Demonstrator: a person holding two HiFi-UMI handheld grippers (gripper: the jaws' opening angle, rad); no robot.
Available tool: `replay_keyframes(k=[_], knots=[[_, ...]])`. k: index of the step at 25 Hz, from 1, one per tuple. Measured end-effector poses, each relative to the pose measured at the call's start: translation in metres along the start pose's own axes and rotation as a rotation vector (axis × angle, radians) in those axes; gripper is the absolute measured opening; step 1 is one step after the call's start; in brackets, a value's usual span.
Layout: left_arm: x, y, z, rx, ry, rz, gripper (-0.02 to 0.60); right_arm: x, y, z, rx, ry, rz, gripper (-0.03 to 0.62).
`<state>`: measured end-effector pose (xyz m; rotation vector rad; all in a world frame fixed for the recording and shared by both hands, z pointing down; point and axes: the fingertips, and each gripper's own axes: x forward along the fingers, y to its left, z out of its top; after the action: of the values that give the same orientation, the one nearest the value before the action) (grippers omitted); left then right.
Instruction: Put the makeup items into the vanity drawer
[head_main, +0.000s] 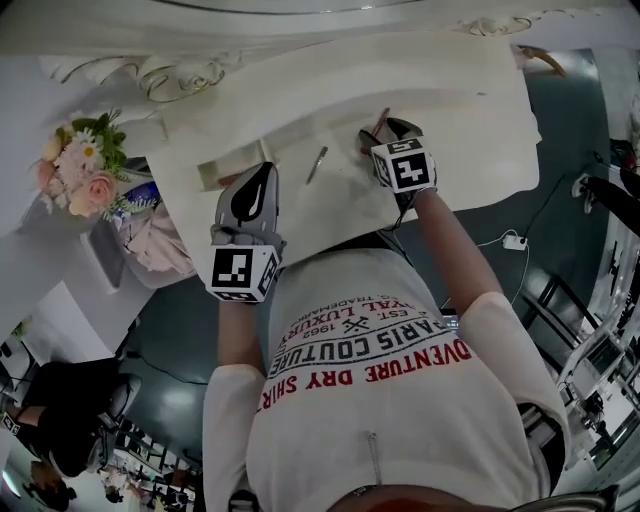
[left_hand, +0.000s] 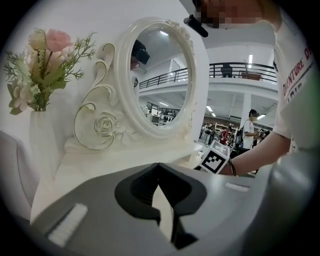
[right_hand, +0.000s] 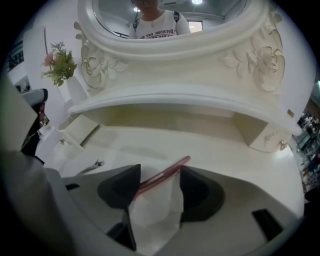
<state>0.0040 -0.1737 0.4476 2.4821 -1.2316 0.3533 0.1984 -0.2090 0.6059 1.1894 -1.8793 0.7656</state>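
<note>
Your right gripper (right_hand: 159, 171) is spread wide, and the pink pencil (right_hand: 162, 174) lies between its jaws on the surface (right_hand: 225, 150), in front of the middle of the mirror (right_hand: 175, 17). From the right gripper view the pads do not seem to press on it, so treat it as not yet held.

Expect the pencil to be light, stiff and thin, with a smooth finish. It will likely roll on the surface or slide in a weak grip. Take it near the middle of its length so neither end tips down, and close firmly but without haste.

Its long axis runs on a slant across the jaw gap, the near end low by the left jaw and the far end angled toward the mirror's right side. You cannot tell which end is the tip. Judged from here, turning the gripper until the jaws sit square across that axis would give a surer hold.

Your left gripper (left_hand: 159, 170) is pressed together with nothing in it, off toward the mirror's left side.
</note>
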Motion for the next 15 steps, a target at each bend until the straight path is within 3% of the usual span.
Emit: replay_keyframes(k=[5,6,8,15], knots=[[-0.001,-0.004,-0.007,-0.009,0.011,0.021,0.011,0.002,0.0,-0.002,-0.037,0.023,-0.01,0.214],[0.0,-0.004,-0.005,-0.007,0.007,0.027,0.011,0.001,0.0,-0.002,-0.049,0.028,-0.004,0.187],[0.001,-0.006,0.0,-0.003,-0.01,0.037,0.011,0.001,0.0,-0.003,-0.074,0.041,0.017,0.054],[-0.009,-0.018,0.014,0.014,-0.092,0.105,0.011,-0.007,0.011,0.002,-0.139,0.029,0.096,0.052]])
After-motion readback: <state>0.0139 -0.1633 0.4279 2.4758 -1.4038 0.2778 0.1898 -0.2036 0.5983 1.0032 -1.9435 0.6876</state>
